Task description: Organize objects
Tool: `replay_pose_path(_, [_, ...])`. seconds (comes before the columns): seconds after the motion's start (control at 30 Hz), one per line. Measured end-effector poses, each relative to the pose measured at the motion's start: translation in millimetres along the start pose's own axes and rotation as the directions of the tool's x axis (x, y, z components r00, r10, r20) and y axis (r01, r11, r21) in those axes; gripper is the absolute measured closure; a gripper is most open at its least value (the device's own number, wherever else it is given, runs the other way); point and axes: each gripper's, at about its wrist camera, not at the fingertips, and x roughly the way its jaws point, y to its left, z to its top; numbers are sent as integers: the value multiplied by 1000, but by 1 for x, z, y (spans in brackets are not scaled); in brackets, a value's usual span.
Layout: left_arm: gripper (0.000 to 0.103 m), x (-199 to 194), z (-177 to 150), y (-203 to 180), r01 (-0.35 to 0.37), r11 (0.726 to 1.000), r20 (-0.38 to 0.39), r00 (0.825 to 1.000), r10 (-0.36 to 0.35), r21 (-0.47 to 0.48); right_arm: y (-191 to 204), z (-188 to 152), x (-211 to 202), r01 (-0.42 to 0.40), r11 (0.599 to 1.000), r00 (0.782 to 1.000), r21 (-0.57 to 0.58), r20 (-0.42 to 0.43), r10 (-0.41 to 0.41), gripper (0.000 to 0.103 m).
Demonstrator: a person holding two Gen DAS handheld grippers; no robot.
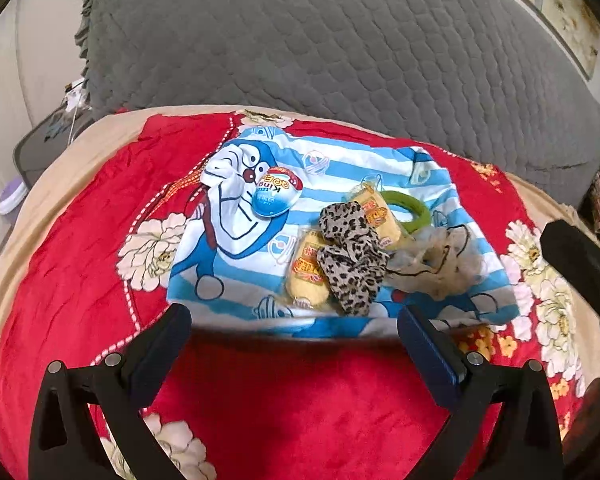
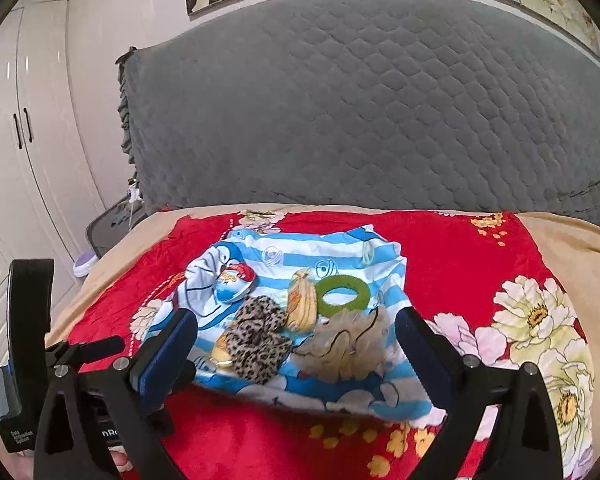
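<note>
Both black two-finger grippers — the left gripper [image 1: 294, 320] and right gripper [image 2: 296, 330] — are hovering spread wide and empty over a blue-striped cartoon cloth [image 1: 332, 160], where a leopard-print fabric scrunchie [image 1: 352, 256], two yellow wrapped snack cakes [image 1: 306, 276], a green ring [image 1: 410, 212], a beige gauzy scrunchie [image 1: 440, 264] and a blue-and-white foil egg [image 1: 276, 196] are lying heaped together — fitting either a gathered pile or one awaiting sorting

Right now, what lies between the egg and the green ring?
A yellow snack packet lies between the egg and the green ring; the right wrist view shows it.
</note>
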Motion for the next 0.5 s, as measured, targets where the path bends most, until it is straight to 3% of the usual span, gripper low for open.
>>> replay_pose_path(0.37, [0,-53,-5,-1,-4,1000,104,995,4,4,18,-4,-55,47,997,994,-58,98,-41,1])
replay_pose_path(0.5, [0,-72,-7,-2,25,1000,132,991,-25,-2,20,-3,-73,55,997,990,-58,131,-47,1])
